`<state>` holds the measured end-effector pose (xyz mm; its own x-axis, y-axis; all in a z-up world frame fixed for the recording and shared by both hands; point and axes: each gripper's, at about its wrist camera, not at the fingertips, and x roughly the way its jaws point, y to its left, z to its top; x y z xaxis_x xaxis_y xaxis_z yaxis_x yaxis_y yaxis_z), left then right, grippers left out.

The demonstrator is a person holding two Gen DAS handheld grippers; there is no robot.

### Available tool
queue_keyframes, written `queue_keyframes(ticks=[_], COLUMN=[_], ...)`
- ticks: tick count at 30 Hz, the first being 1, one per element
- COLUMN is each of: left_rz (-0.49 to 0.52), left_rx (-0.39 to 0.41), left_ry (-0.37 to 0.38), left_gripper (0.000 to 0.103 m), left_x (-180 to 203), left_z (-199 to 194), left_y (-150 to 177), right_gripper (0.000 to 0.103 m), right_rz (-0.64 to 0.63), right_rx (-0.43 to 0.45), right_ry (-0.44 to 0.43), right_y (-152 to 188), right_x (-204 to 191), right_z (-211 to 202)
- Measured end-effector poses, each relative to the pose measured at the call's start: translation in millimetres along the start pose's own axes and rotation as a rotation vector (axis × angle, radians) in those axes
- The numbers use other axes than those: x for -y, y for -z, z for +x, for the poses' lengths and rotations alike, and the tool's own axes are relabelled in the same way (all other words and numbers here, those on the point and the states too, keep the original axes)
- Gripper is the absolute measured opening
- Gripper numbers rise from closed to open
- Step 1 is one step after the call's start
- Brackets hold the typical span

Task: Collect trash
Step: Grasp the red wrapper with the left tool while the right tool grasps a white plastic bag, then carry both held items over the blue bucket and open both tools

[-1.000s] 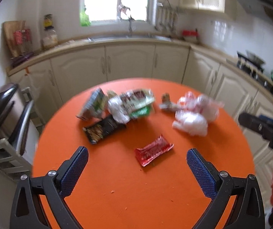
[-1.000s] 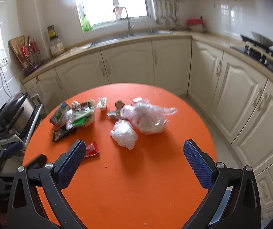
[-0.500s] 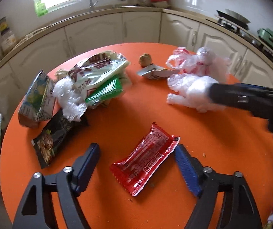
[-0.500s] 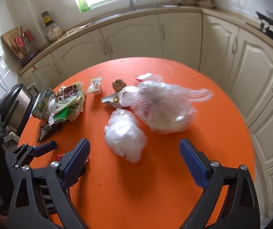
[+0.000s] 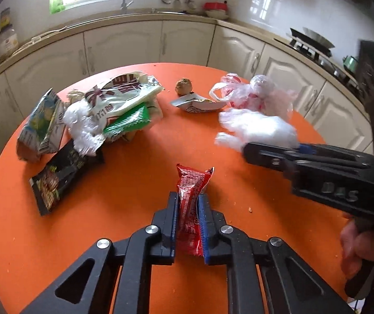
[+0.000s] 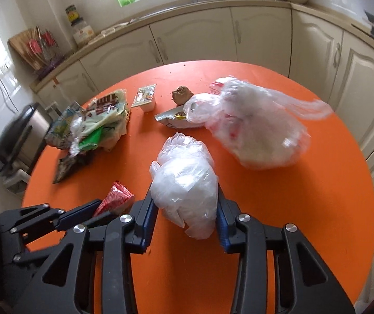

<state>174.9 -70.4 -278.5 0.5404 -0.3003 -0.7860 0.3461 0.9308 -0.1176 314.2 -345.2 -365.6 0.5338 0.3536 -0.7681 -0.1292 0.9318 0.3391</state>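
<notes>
Between the blue pads of the left gripper [image 5: 189,217] stands a red wrapper [image 5: 190,196], crinkled foil, pinched upright above the orange table [image 5: 124,196]. Just beside it, the right gripper [image 6: 184,209] clasps a crumpled clear plastic bag [image 6: 184,180], its jaws partly closed against the sides.
</notes>
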Motion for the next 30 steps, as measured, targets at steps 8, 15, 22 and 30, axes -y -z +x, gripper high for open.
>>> queue_keyframes(ticks=[8,15,22,30], left_rz=[-0.044,-0.015,0.042,0.160], left_rx=[0.028,0.103,0.201,0.254], left_ry=[0.025,0.019,0.047,0.152], left_gripper=[0.008,0.008,0.008,0.008], left_x=[-9.6,26.1,58.5,135.0], left_z=[-3.8,-23.6,-72.0,-90.1], left_y=[-21.9,-45.4,-60.8,-84.6], right_gripper=[0.039,0.039,0.039,0.039], right_rz=[0.013,0.028,0.052,0.111], right_rx=[0.044,0.124,0.233,0.333], right_ry=[-0.002,0.011,0.035,0.127], right_y=[16.2,23.9,28.1,43.9], right_x=[8.1,20.2,41.9,95.6], right_z=[-44.7,-95.0,-157.4,-227.6])
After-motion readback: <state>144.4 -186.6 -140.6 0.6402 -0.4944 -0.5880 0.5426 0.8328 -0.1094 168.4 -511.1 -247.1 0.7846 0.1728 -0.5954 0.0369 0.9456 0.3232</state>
